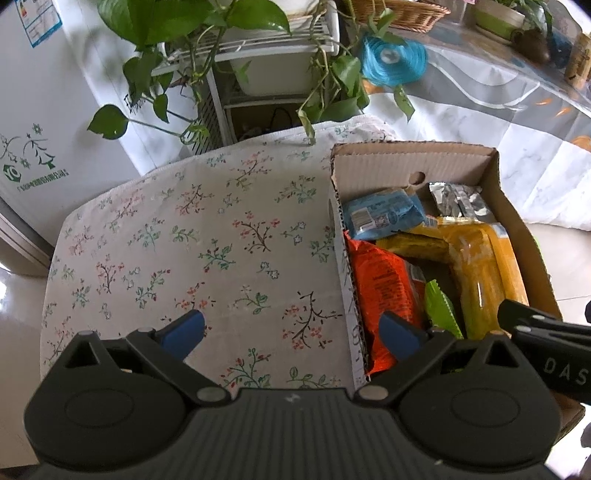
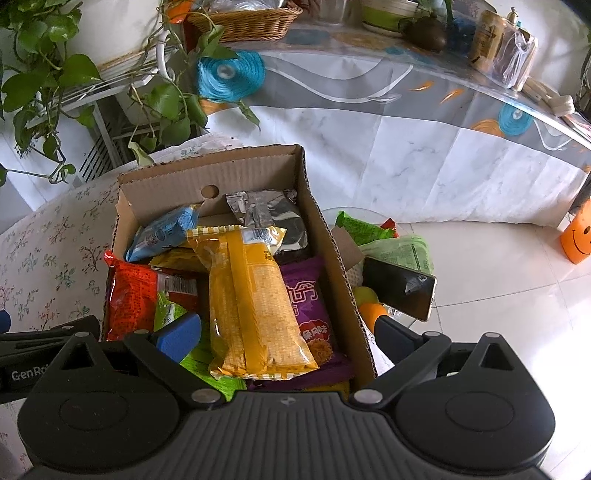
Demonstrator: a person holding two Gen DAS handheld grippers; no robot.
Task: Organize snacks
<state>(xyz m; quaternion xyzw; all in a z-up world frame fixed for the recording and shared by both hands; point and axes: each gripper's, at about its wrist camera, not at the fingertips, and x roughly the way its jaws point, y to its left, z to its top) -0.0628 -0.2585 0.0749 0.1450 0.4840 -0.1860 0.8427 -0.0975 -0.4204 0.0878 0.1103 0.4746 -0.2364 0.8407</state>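
Observation:
A cardboard box stands on a floral cloth and holds several snack packs. Inside lie a long yellow pack, an orange-red pack, a blue pack, a silver pack, a purple pack and a green one. My left gripper is open, straddling the box's left wall with nothing between its fingers. My right gripper is open above the yellow pack, its right finger outside the box wall.
More green snack packs and a dark phone lie right of the box. A potted vine on a white rack stands behind. A table with a plastic cover carries a wicker basket. An orange pumpkin bucket sits on the tiled floor.

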